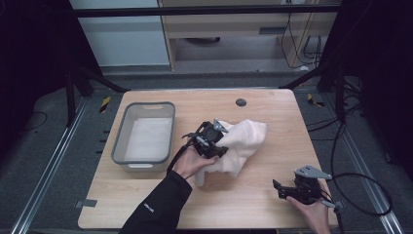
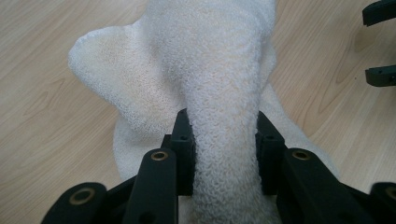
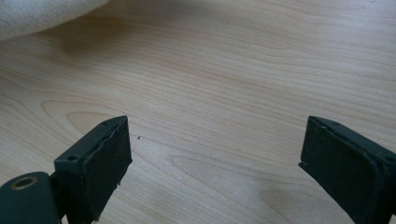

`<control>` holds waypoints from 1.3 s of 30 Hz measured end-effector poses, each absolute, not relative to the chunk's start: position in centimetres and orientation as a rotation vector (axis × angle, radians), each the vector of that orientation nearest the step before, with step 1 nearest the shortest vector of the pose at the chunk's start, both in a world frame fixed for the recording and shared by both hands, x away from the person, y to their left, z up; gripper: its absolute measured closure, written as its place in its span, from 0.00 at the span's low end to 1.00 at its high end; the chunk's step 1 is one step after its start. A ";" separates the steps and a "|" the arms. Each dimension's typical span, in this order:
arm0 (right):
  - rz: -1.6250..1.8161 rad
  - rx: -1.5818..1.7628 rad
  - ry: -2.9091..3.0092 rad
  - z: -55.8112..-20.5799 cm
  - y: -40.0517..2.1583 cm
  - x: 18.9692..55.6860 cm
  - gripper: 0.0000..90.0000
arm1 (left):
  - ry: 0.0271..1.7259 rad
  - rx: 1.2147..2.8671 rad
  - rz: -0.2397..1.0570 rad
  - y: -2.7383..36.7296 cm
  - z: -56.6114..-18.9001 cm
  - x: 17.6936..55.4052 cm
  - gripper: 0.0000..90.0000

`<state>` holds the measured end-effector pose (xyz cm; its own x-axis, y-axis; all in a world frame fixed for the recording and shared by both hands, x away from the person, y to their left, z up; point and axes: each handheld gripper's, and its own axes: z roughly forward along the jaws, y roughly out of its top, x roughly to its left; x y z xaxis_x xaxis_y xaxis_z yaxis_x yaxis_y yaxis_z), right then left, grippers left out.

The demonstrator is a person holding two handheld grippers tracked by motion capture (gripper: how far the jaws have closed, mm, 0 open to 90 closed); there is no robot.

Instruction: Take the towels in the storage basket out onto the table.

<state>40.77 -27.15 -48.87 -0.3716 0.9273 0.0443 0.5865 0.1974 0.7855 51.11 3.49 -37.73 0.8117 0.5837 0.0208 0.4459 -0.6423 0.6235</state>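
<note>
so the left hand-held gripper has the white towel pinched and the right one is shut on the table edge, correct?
Not quite. The left hand-held gripper does pinch the towel, but the right hand-held gripper is not shut: the right gripper view shows its jaws standing wide apart over bare table, with nothing between them. In the high view it sits near the table's front right corner.

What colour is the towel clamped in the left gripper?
Cream-white towel, clearest in the left gripper view.
</note>
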 end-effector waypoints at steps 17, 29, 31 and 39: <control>1.022 1.404 2.043 -48.9 -27.1 40.8 0.10 | 0.743 2.408 0.277 2.2 -40.8 51.4 0.71; 1.018 1.407 2.046 -49.0 -27.0 40.8 0.10 | 0.723 2.420 0.293 2.2 -41.5 51.1 0.56; 1.012 1.396 2.046 -49.1 -27.0 40.9 0.10 | 0.723 2.420 0.293 2.2 -41.6 51.1 0.53; 1.013 1.402 2.046 -49.0 -27.0 40.9 0.10 | 0.741 2.406 0.275 2.5 -41.9 51.2 0.38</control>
<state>40.85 -27.04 -49.03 -0.3763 0.9259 0.0343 0.5884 0.2102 0.7808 51.22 2.53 -41.90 0.8226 0.5683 0.0202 0.4440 -0.6640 0.6016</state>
